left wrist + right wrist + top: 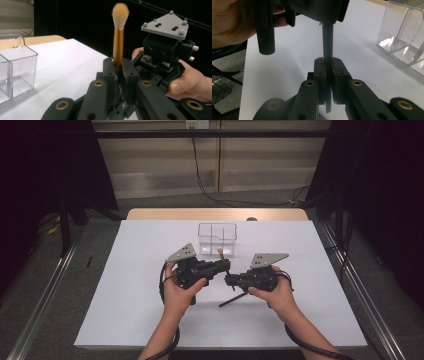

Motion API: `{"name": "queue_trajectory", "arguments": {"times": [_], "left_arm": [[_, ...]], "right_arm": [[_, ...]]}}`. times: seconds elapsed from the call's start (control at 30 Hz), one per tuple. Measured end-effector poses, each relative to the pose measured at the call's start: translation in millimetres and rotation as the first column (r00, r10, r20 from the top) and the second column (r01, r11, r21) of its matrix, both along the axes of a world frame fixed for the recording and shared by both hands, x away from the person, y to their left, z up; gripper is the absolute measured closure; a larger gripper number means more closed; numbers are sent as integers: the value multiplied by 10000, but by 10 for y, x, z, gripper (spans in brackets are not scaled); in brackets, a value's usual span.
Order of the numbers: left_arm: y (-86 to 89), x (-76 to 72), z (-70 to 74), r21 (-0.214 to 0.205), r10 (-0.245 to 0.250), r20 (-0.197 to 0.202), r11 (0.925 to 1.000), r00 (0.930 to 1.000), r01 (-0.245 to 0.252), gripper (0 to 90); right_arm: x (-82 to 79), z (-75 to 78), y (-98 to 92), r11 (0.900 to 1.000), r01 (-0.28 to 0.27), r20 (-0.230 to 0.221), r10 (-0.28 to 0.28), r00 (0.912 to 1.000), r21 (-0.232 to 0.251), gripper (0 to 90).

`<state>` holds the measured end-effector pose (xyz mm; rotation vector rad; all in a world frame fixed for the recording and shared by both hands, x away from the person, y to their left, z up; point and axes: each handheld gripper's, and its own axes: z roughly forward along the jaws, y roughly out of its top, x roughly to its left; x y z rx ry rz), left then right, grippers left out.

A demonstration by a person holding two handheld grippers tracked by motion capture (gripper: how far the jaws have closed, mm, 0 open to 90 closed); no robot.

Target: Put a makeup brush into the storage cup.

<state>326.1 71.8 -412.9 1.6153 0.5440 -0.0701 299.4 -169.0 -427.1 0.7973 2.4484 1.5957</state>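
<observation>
The white counter [150, 285] lies under my hands, with the clear divided box [217, 239] just beyond them. Between the two I hold a makeup brush [118, 37]: my left gripper [224, 265] has its fingers pinching the gold ferrule, bristles up, and my right gripper [230, 279] has its fingers pressed onto the black handle [327, 40]. To do this well, I judge one hand should let go first, then the other carries the brush upright over one compartment.

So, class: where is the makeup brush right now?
In the high view the makeup brush stands upright mid-table, gripped by both the left gripper and right gripper, before the clear organizer.
</observation>
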Motion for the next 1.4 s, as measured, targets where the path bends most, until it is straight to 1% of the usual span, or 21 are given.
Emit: {"name": "queue_trajectory", "arguments": {"times": [0.07,0.2,0.23,0.37,0.6,0.77,0.87,0.93,1.03,1.17,1.23,1.33,1.4], "left_arm": [[-4,0,-6,-16,29,48,10000,10000,-29,835],[-14,-5,-24,-55,46,69,10000,10000,-46,835],[-14,-5,-27,-8,39,125,10000,9999,-39,835],[-14,6,-33,45,-3,120,10000,9999,3,835],[-15,24,-11,109,4,233,9999,9997,-6,835],[-15,19,-8,51,45,273,10000,9996,-46,835],[-30,10,2,59,16,339,10000,9994,-18,835],[-40,1,12,47,22,405,10000,9992,-24,835],[-32,-10,27,44,58,499,10000,9987,-60,835],[4,-18,25,121,66,540,9999,9985,-73,835],[27,-17,25,134,154,539,9998,9984,-161,835],[54,-18,34,140,242,556,9996,9982,-250,835],[60,-17,36,139,228,585,9996,9980,-237,835]], "right_arm": [[-3,-8,11,9999,88,-19,-88,10000,51,841],[-11,-33,38,9999,89,-10,-89,10000,109,840],[-14,-40,46,9999,95,-44,-94,9999,142,839],[-17,-61,60,9997,120,-101,-118,9999,200,837],[14,-58,62,9995,103,-91,-100,9999,287,837],[16,-46,67,9996,107,-73,-105,9999,255,836],[11,-45,50,9993,131,-96,-128,9999,340,835],[9,-35,44,9994,111,-76,-108,9999,332,825],[7,-26,52,9989,58,-39,-56,10000,466,806],[-14,-30,70,9990,-67,97,63,9999,440,734],[-20,-36,67,9994,-33,148,28,9999,355,647],[-20,-36,34,9982,97,189,-109,9998,589,535],[-17,-24,4,9974,29,395,-57,9992,715,462]]}}
